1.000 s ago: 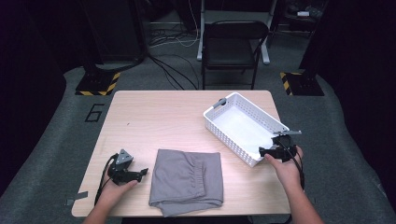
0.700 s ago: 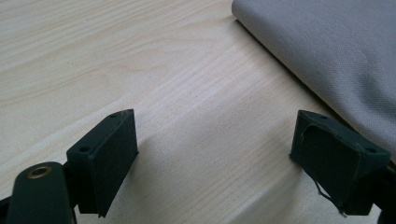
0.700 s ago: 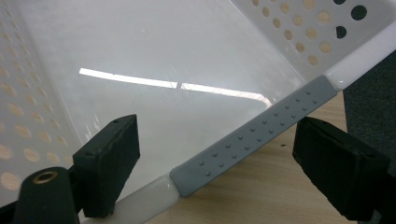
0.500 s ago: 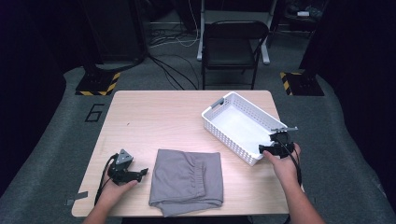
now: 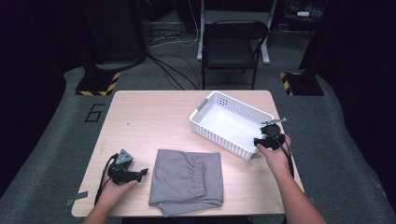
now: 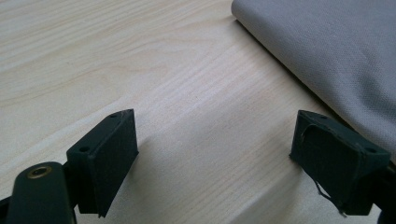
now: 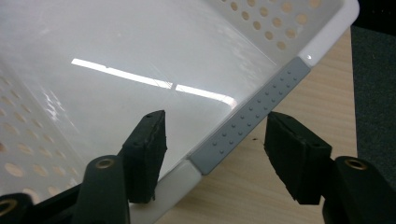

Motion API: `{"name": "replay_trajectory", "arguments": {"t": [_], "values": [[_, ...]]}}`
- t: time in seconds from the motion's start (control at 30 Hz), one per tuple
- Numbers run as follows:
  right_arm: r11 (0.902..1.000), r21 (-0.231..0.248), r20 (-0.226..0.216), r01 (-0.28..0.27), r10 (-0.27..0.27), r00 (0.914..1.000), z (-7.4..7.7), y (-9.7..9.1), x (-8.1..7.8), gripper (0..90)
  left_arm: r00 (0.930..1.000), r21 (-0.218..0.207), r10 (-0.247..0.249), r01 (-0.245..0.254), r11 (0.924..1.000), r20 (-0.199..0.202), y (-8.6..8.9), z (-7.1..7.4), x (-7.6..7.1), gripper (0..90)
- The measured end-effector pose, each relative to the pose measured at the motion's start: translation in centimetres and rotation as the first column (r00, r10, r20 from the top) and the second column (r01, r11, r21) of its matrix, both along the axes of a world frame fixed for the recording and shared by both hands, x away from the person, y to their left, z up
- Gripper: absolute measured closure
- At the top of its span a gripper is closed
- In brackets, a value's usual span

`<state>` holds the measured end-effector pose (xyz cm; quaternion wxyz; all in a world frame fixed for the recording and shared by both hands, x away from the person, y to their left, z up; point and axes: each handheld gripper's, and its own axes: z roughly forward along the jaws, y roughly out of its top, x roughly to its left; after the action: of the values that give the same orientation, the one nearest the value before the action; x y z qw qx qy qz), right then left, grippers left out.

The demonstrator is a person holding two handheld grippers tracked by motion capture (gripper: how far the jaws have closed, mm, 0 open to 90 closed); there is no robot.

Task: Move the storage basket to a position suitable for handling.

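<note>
A white perforated basket (image 5: 223,142) stands at an angle on the right half of the wooden table (image 5: 149,121) and has nothing in it. My right gripper (image 5: 258,141) is at its near right end, open, one jaw inside and one outside the rim. In the right gripper view the grey dotted handle strip (image 7: 252,119) runs between the spread jaws of that gripper (image 7: 215,144), untouched. A folded grey cloth (image 5: 187,179) lies at the front middle. My left gripper (image 5: 142,172) rests open on the table just left of it, the cloth's edge (image 6: 327,56) beside one jaw.
A black folding chair (image 5: 231,46) stands beyond the table's far edge, with cables (image 5: 168,39) on the floor beside it. Yellow-and-black striped bases (image 5: 95,84) sit on the floor to the far left and far right.
The right gripper and the basket have shifted a little to the left and away from the front edge. The left gripper and the cloth have stayed where they were.
</note>
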<state>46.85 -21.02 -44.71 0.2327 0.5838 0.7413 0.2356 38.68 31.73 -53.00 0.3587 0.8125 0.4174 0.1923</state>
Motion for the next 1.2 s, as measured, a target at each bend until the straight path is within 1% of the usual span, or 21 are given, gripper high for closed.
{"name": "replay_trajectory", "arguments": {"t": [0.03, 0.13, 0.27, 0.33, 0.37, 0.4, 0.5, 0.57, 0.63, 0.67, 0.77, 0.8, 0.83, 0.87, 0.9, 0.93, 0.97, 1.0, 1.1, 1.13, 1.2], "values": [[0.9999, -0.008, 0.004, -0.008, 0.008, 1.0000, 0.0, 0.1, 0.1, 42.6, 1.0000, -0.002, 0.001, -0.001, 1.0000, -0.001, 0.0, 0.0, 0.0, 14.1], [0.9999, -0.007, 0.003, -0.016, 0.016, 0.9999, 0.1, 0.9, 0.7, 47.5, 1.0000, -0.003, 0.002, -0.002, 1.0000, -0.001, 0.0, 0.0, 0.0, 14.1], [0.9987, -0.024, 0.005, -0.044, 0.044, 0.9990, 0.2, 2.0, 1.5, 49.8, 1.0000, 0.003, -0.004, 0.004, 1.0000, -0.007, 0.0, 0.1, 0.0, 14.1], [0.9986, -0.013, 0.000, -0.052, 0.052, 0.9987, 0.3, 2.9, 1.9, 51.1, 1.0000, 0.001, -0.004, 0.004, 1.0000, -0.008, 0.0, 0.0, 0.0, 14.1], [0.9977, -0.010, 0.005, -0.068, 0.068, 0.9977, 0.3, 3.1, 2.2, 51.6, 1.0000, 0.001, -0.004, 0.004, 1.0000, -0.008, 0.0, 0.0, 0.0, 14.1], [0.9978, -0.011, 0.002, -0.065, 0.065, 0.9979, 0.3, 3.4, 2.3, 52.3, 1.0000, 0.003, -0.005, 0.005, 1.0000, -0.007, 0.0, 0.1, 0.0, 14.1], [0.9947, -0.030, 0.009, -0.099, 0.099, 0.9950, 0.5, 4.6, 3.1, 54.8, 1.0000, 0.004, -0.005, 0.005, 1.0000, -0.008, 0.0, 0.1, 0.0, 14.1], [0.9944, -0.023, 0.005, -0.103, 0.103, 0.9946, 0.7, 5.3, 3.3, 57.3, 1.0000, 0.004, -0.006, 0.006, 1.0000, -0.008, 0.0, 0.1, 0.0, 14.1], [0.9900, -0.043, 0.034, -0.134, 0.136, 0.9902, 1.0, 6.0, 3.7, 64.7, 1.0000, 0.003, -0.005, 0.005, 1.0000, -0.007, 0.0, 0.1, 0.0, 14.1], [0.9891, -0.049, 0.043, -0.139, 0.141, 0.9891, 1.2, 6.3, 3.7, 65.1, 1.0000, 0.004, -0.006, 0.006, 1.0000, -0.008, 0.0, 0.1, 0.0, 14.1], [0.9856, -0.058, 0.045, -0.159, 0.161, 0.9859, 1.5, 7.5, 4.0, 63.2, 1.0000, 0.003, -0.005, 0.005, 1.0000, -0.007, 0.0, 0.1, 0.0, 14.1], [0.9837, -0.066, 0.042, -0.167, 0.170, 0.9845, 1.4, 7.9, 4.1, 59.1, 1.0000, 0.004, -0.005, 0.005, 1.0000, -0.007, 0.0, 0.1, 0.0, 14.1], [0.9837, -0.066, 0.042, -0.167, 0.170, 0.9845, 1.4, 7.9, 4.1, 59.1, 1.0000, 0.004, -0.005, 0.005, 1.0000, -0.007, 0.0, 0.1, 0.0, 14.2], [0.9853, -0.068, 0.038, -0.156, 0.159, 0.9865, 1.3, 8.3, 4.1, 53.1, 1.0000, -0.003, -0.001, 0.001, 1.0000, 0.000, 0.0, 0.0, 0.0, 14.2], [0.9861, -0.067, 0.039, -0.152, 0.155, 0.9872, 1.2, 8.4, 4.0, 50.8, 1.0000, -0.001, -0.003, 0.003, 1.0000, 0.000, 0.0, 0.0, 0.0, 14.2], [0.9887, -0.060, 0.023, -0.137, 0.139, 0.9901, 1.2, 8.5, 3.9, 47.7, 1.0000, -0.003, -0.002, 0.002, 1.0000, 0.003, 0.0, 0.0, 0.0, 14.2], [0.9883, -0.070, 0.022, -0.135, 0.137, 0.9903, 1.0, 8.4, 3.8, 43.7, 1.0000, -0.003, -0.004, 0.004, 1.0000, 0.001, 0.0, 0.0, 0.0, 14.2], [0.9891, -0.068, -0.007, -0.131, 0.130, 0.9914, 0.9, 8.6, 3.6, 42.0, 1.0000, -0.003, -0.003, 0.003, 1.0000, 0.003, 0.0, 0.0, 0.0, 14.2], [0.9878, -0.072, -0.014, -0.138, 0.138, 0.9904, 0.5, 8.5, 2.9, 40.7, 1.0000, -0.002, -0.005, 0.005, 1.0000, 0.001, 0.0, 0.0, 0.0, 14.2], [0.9898, -0.062, -0.032, -0.128, 0.126, 0.9915, 0.3, 8.6, 2.7, 40.8, 1.0000, -0.006, -0.002, 0.002, 1.0000, 0.002, -0.1, 0.0, 0.0, 14.2], [0.9874, -0.067, -0.038, -0.143, 0.141, 0.9893, 0.1, 8.4, 2.6, 44.8, 1.0000, -0.007, -0.001, 0.001, 1.0000, 0.003, -0.1, 0.0, 0.0, 14.2]]}}
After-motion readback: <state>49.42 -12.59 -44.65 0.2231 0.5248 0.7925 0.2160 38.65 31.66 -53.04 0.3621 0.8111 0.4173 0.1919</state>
